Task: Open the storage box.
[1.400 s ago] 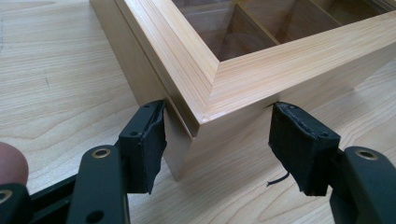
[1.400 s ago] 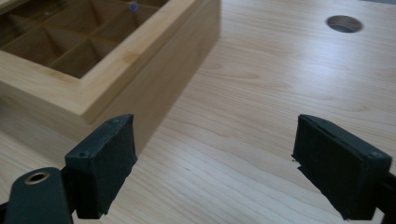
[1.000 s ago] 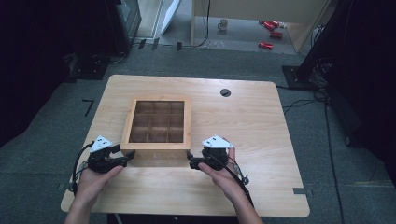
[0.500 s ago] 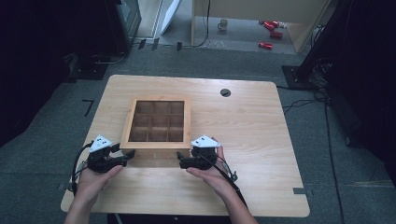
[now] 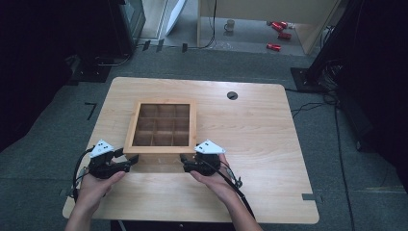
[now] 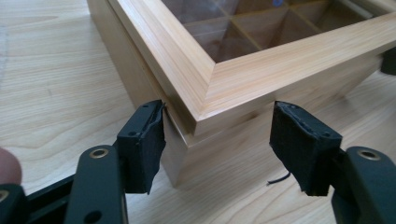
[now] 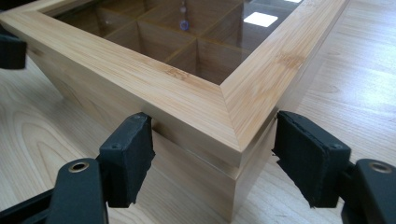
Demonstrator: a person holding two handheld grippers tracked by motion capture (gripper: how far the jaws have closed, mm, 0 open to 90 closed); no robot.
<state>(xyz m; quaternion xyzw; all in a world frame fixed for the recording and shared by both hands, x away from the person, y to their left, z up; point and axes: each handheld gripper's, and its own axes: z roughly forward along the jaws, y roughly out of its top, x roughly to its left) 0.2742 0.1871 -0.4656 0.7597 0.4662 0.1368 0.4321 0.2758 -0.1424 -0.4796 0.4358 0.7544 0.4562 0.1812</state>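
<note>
Wooden box, lidded with a glass pane over a three-by-three grid of compartments, sitting left of centre on the bench, near edge toward the person. Left gripper at the near left corner, jaws wide open, straddling the corner, one pad touching or just beside the side wall, the other apart from the front face. Right gripper at the near right corner, jaws likewise wide open astride it, holding nothing, both pads close to the wood, contact hard to tell. Seam between lid and base visible at pad height. Probably lining up to lift the lid or shift the box: best to seat pads squarely above the seam for the lid, close both sides evenly, raise level to avoid jamming or skewing.
</note>
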